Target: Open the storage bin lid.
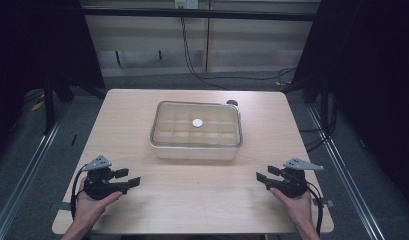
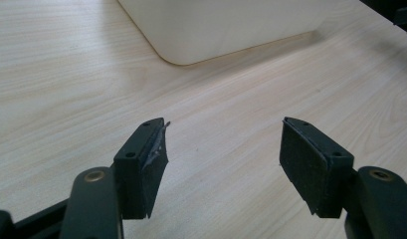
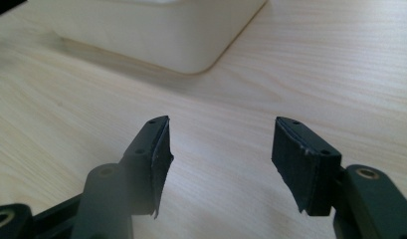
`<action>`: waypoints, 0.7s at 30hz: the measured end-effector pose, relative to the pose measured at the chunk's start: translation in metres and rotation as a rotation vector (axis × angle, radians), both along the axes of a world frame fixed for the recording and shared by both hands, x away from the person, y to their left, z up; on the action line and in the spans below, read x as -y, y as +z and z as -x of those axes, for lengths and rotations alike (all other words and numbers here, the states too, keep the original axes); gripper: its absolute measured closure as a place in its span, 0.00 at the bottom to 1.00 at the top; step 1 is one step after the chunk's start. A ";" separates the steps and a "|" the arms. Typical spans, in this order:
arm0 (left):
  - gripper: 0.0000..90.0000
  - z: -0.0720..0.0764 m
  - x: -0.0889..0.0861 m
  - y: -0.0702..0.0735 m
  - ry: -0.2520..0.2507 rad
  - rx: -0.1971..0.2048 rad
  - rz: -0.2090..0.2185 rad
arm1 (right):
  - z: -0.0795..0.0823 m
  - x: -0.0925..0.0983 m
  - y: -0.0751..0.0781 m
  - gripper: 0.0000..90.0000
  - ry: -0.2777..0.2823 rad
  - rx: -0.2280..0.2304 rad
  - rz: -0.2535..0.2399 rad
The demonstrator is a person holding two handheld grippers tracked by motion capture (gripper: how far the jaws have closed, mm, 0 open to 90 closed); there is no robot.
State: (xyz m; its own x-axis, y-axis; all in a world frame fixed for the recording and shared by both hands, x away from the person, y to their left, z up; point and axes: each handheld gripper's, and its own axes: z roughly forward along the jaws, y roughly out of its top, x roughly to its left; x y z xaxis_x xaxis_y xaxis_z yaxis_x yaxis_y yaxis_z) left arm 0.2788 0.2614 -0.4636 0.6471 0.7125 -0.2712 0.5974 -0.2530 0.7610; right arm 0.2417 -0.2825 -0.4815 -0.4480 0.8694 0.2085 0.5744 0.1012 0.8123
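Two hand-held grippers rest low over the wooden table (image 1: 142,210), one at the lower left of the high view and one at the lower right. The left gripper (image 1: 130,178) is held in the person's left hand (image 1: 92,202); its jaws stand apart with nothing between them, and they point toward the centre of the frame. In the left gripper view the left gripper (image 2: 223,164) shows bare wood between its two black pads.

The right gripper (image 1: 265,174) is held in the right hand (image 1: 297,202); its jaws are likewise spread and empty, pointing toward the centre. In the right gripper view the right gripper (image 3: 221,164) has only table surface between its pads.

The clear plastic container (image 1: 196,131) sits at the centre of the high view, well apart from both grippers. Its transparent lid is on, and a grid of compartments shows through it. A small round white disc (image 1: 197,122) lies at the middle of the lid area; whether it is on or under the lid cannot be told. A corner of the container (image 2: 191,35) appears at the top of the left gripper view, and another corner (image 3: 181,45) at the top of the right gripper view.
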 end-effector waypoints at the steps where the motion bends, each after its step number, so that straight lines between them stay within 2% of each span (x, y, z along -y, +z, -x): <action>1: 0.39 0.000 0.001 -0.001 0.005 -0.005 0.005 | -0.001 0.000 -0.001 0.44 0.003 -0.005 -0.011; 3: 0.39 -0.002 0.002 -0.002 0.006 -0.013 -0.003 | -0.003 0.000 -0.003 0.42 0.005 -0.019 -0.014; 9: 0.40 -0.003 0.002 -0.001 0.001 -0.025 0.017 | -0.005 0.000 -0.001 0.43 0.024 -0.026 -0.027; 14: 0.41 -0.002 0.006 0.003 -0.005 -0.018 0.019 | -0.007 -0.004 0.001 0.46 0.064 -0.086 -0.043; 18: 0.41 -0.003 0.012 0.009 -0.029 -0.007 0.025 | -0.009 -0.009 0.010 0.46 0.062 -0.060 -0.037; 21: 0.41 -0.006 0.018 0.012 -0.047 -0.004 0.013 | -0.010 -0.011 0.016 0.46 0.062 -0.058 -0.028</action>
State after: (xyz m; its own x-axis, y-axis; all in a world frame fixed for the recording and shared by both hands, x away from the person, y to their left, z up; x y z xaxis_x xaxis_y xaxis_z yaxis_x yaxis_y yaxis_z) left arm 0.2848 0.2437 -0.4519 0.6789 0.6774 -0.2830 0.5882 -0.2712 0.7619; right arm 0.2517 -0.2712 -0.4657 -0.4874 0.8338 0.2593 0.6137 0.1159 0.7810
